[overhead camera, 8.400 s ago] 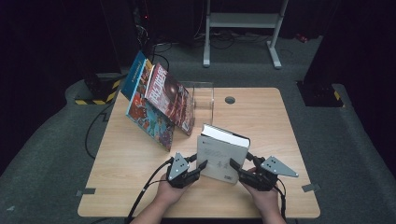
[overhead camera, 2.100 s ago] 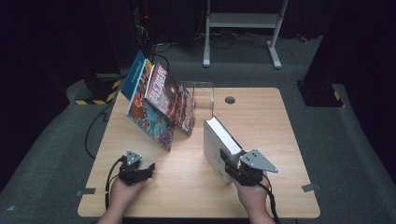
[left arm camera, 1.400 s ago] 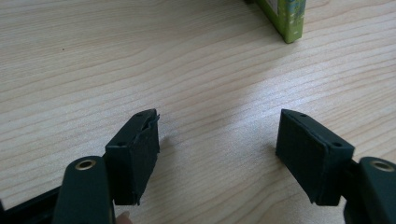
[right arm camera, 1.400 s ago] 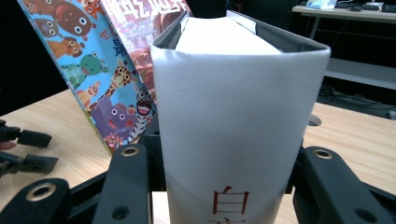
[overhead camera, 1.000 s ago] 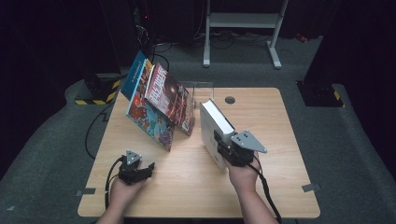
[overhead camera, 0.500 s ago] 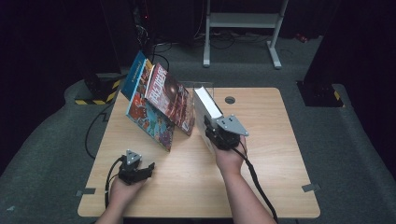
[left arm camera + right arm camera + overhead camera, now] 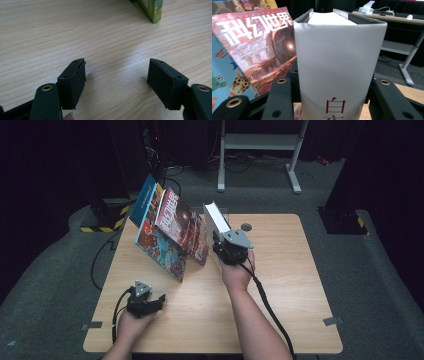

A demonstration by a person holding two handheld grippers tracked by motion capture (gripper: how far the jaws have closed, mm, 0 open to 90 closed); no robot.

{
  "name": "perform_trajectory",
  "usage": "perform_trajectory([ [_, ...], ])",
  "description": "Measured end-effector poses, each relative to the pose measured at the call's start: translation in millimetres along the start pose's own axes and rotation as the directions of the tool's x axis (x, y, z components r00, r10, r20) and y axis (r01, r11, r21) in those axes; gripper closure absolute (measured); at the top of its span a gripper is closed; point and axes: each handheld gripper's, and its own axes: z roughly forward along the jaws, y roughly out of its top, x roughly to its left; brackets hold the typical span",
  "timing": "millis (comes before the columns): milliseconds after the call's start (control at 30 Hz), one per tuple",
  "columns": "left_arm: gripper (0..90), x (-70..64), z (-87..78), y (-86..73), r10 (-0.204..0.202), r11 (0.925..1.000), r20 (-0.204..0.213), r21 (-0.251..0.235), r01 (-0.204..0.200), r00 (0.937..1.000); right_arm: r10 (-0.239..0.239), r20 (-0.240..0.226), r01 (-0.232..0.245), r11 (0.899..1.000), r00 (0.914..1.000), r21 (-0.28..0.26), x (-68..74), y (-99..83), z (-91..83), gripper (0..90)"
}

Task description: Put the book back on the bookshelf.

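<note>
On the tabletop (image 7: 280, 285), a white book (image 7: 337, 70) is clamped upright in the right tongs (image 7: 231, 251), beside the leaning magazines (image 7: 172, 232). Setting it against them is judged left. The left tongs (image 7: 116, 83) rest apart, empty.

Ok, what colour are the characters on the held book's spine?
Red, on the white book; clearest in the right gripper view.

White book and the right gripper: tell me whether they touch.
Touching. In the right gripper view the white book stands upright with both black jaws of the right gripper pressed against its covers.

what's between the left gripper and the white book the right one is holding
Bare wooden tabletop, as the high view shows. The left gripper rests open near the table's front, and the white book stands clamped in the right gripper beside the leaning magazines.
</note>
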Motion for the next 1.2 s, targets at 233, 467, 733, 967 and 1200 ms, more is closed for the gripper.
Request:
perform_trajectory([
  [233, 31.2, 0.1, -0.3, -0.6, 0.004, 1.0, -0.004, -0.004, -0.004, 1.0, 0.012, 0.033, -0.012, 1.0, 0.9994, 0.009, -3.5, 5.2, 22.4, 54.5],
  [467, 31.2, 0.0, -0.3, -0.6, 0.004, 1.0, -0.005, -0.005, -0.004, 1.0, 0.035, 0.052, -0.035, 0.999, 0.998, 0.003, -10.2, 10.5, 38.7, 54.5],
  [733, 31.3, 0.0, -0.7, -0.7, 0.006, 1.0, -0.005, -0.002, -0.006, 1.0, 0.056, 0.064, -0.057, 0.998, 0.9964, 0.019, -14.0, 8.4, 54.8, 54.5],
  [967, 31.5, -0.1, -0.8, -0.9, 0.003, 1.0, -0.003, -0.002, -0.003, 1.0, 0.08, 0.069, -0.081, 0.997, 0.9944, 0.013, -15.9, 3.5, 67.1, 54.4],
  [1200, 31.6, -0.3, -0.9, -1.1, 0.0, 1.0, -0.001, -0.003, 0.0, 1.0, 0.079, 0.074, -0.08, 0.997, 0.9941, 0.016, -16.3, 0.4, 76.9, 54.5],
])
